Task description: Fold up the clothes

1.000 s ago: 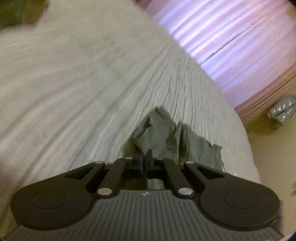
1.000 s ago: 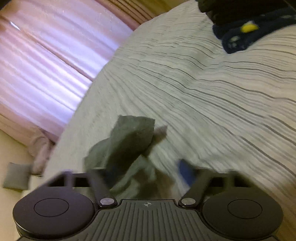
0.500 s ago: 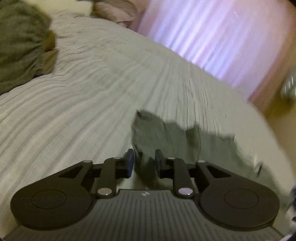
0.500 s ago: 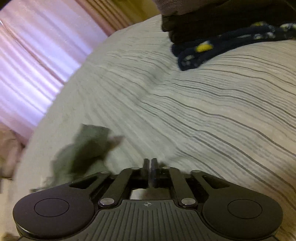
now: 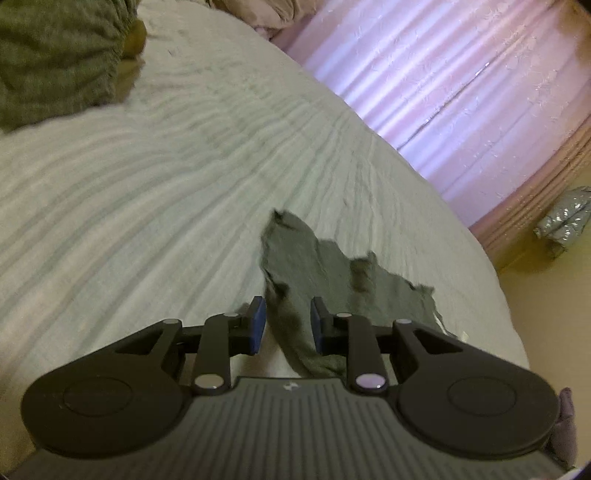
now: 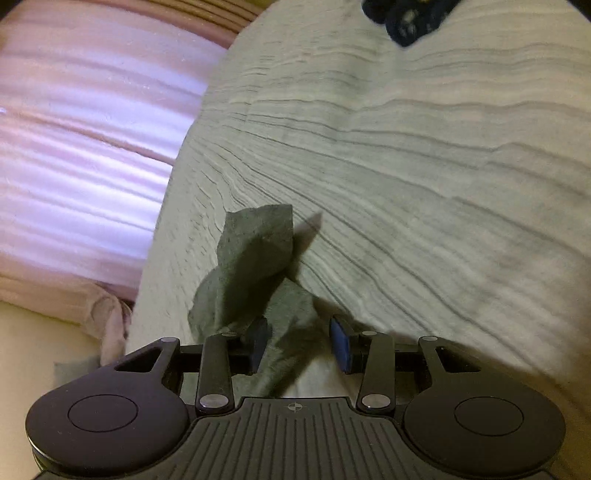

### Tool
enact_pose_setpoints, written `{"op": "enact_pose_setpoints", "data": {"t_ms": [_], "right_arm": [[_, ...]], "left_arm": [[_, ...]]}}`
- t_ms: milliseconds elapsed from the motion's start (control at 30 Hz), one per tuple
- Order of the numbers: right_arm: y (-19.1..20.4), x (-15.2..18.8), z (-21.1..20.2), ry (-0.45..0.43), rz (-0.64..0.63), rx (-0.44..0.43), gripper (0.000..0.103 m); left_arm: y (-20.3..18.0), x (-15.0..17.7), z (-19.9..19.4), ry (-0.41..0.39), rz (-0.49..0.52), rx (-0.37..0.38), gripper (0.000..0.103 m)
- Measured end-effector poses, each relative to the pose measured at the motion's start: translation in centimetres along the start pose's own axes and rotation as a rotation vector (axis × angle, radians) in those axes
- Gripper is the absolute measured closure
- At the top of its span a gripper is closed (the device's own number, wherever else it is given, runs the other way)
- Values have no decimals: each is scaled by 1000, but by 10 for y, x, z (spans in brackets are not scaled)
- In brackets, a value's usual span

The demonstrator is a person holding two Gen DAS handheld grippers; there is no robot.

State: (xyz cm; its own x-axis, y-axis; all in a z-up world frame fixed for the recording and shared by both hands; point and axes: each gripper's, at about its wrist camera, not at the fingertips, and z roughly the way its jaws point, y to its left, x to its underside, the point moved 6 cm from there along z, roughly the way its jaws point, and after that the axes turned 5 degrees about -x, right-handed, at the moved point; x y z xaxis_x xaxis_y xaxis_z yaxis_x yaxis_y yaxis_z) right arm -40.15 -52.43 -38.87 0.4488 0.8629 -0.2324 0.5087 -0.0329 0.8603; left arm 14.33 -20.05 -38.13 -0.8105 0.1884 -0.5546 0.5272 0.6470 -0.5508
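Near the bed's [image 5: 155, 177] curtain-side edge, the grey-green cloth [image 5: 317, 266] lies between both parted tools, left tool [image 5: 287, 325] open, right tool [image 6: 300, 343] closing without pinching it; only the left view shows a green heap [image 5: 55, 59], only the right a dark garment [image 6: 410, 18].

left claw [image 5: 287, 320] jaws apart, right claw [image 6: 300, 341] jaws closing

small grey-green cloth [image 5: 306, 258] lies crumpled on the striped bed cover [image 5: 147, 177], near the bed's edge. one corner sticks up in a peak, rest is bunched and unfolded.
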Motion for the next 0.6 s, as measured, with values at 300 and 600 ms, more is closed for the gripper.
{"op": "enact_pose_setpoints", "data": {"t_ms": [300, 600], "right_arm": [[64, 50, -65, -214, -360, 201, 100], [17, 35, -67, -232, -283, 391, 46]], "left_arm": [[-19, 7, -16, 3, 56, 53, 83], [-7, 10, -24, 31, 114, 28, 81]]}}
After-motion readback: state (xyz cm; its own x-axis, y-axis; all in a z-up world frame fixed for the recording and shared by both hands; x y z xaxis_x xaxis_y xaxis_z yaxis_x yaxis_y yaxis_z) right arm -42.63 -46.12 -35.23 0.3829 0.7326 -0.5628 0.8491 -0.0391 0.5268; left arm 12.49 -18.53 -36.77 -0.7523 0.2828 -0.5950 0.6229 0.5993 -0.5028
